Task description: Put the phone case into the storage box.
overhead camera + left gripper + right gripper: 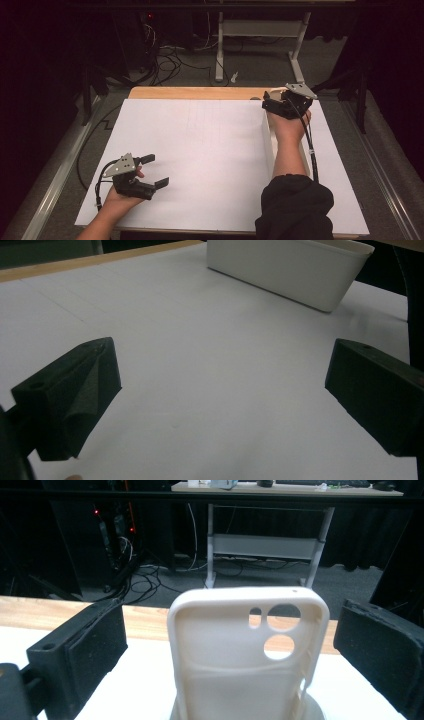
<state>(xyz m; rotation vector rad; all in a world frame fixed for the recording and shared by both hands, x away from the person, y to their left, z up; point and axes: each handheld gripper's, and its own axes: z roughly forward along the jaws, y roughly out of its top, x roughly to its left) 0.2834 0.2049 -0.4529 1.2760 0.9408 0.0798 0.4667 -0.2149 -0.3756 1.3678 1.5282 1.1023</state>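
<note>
we see the left hand-held gripper [152,171] low over the white tabletop [200,150], jaws apart. the right hand-held gripper [274,101], jaws apart, flanks an upright white phone case [247,652] beside a white bin [290,267].

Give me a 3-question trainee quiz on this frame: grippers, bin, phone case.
1. True or false: the left gripper is shut on something.
2. What stands upright between the jaws of the right gripper? A) phone case B) cup C) marker
3. Fill in: the white bin rests on the white ____ that covers the table.

Key
1. False: its jaws are wide apart over the bare sheet.
2. A: a white phone case, camera holes at the top, jaws clear of both edges.
3. sheet
</note>
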